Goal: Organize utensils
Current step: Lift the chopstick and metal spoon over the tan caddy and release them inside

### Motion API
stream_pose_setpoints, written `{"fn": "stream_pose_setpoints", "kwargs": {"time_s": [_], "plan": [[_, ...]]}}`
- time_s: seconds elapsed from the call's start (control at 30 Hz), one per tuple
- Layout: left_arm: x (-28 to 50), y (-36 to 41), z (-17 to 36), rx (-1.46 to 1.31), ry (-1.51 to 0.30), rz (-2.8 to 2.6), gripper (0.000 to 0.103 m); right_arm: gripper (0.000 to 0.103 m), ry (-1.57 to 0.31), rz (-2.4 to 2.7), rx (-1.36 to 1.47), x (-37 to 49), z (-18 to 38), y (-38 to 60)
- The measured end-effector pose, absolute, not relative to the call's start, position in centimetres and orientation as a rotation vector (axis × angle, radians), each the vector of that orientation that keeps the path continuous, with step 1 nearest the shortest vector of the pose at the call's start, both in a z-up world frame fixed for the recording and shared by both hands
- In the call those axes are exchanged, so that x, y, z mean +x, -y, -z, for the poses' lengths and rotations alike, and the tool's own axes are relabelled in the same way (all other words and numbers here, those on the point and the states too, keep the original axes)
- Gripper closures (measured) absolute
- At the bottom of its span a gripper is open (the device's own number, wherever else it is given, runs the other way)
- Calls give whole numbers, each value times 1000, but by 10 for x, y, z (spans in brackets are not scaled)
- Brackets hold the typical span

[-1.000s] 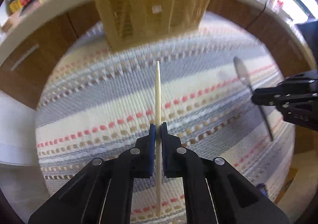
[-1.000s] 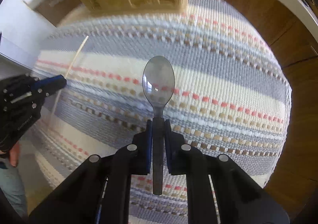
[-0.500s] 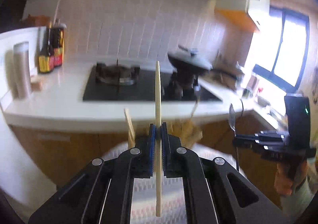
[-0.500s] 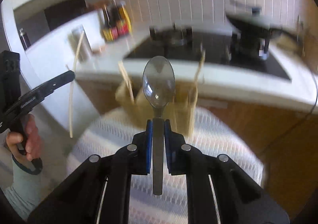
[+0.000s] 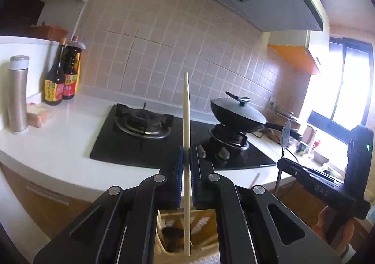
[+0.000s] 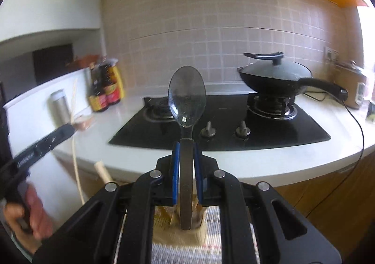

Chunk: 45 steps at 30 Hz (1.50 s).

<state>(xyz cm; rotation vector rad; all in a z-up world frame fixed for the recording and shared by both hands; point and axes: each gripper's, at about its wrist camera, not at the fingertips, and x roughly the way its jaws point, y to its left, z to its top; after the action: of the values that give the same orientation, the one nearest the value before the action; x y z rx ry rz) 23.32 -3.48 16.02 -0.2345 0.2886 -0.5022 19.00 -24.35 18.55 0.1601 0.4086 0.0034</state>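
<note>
Both grippers have tilted up since a second ago: then they looked down at the striped mat, and now they face the kitchen counter and the tiled wall.

On the far left of the left wrist view stands a steel thermos (image 5: pixel 18 94), and beside it two sauce bottles (image 5: pixel 61 74) against the wall. More to the right lies the black gas hob (image 5: pixel 178 142), with a lidded wok (image 5: pixel 236 111) on its right burner.

My left gripper (image 5: pixel 186 160) has its blue pads pressed together on a pale chopstick (image 5: pixel 186 123). The chopstick stands upright, its tip high above the pads and its lower end hanging over the wooden utensil holder (image 5: pixel 187 231), which shows below between the gripper arms. I cannot tell if the chopstick end is already inside the holder.

At the right edge of the same view my right gripper (image 5: pixel 284 163) appears from the side, with the spoon seen on edge.

In the right wrist view, my right gripper (image 6: pixel 186 158) pinches the handle of a metal spoon (image 6: pixel 187 97). Its bowl points up and faces the camera, and the handle end hangs above the same holder (image 6: pixel 178 228), which stands on the striped mat (image 6: pixel 211 252).
</note>
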Motion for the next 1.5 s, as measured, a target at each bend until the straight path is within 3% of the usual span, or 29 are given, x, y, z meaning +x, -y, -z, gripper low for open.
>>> {"fn": "stream_pose_setpoints", "kwargs": {"time_s": [0.27,0.6,1.03,1.5], "plan": [[242,51,-131,-175,-229,402,99,93,-367,47,213,212,-159,248],[242,45,-123,-212,-221,405,99,93,-287,55,180,202,-170,234],[246,49,-103,-218,-221,395,99,93,-296,120,186,225,-114,226],[240,46,-88,-201,-206,425,96,93,-238,125,118,210,-105,220]]}}
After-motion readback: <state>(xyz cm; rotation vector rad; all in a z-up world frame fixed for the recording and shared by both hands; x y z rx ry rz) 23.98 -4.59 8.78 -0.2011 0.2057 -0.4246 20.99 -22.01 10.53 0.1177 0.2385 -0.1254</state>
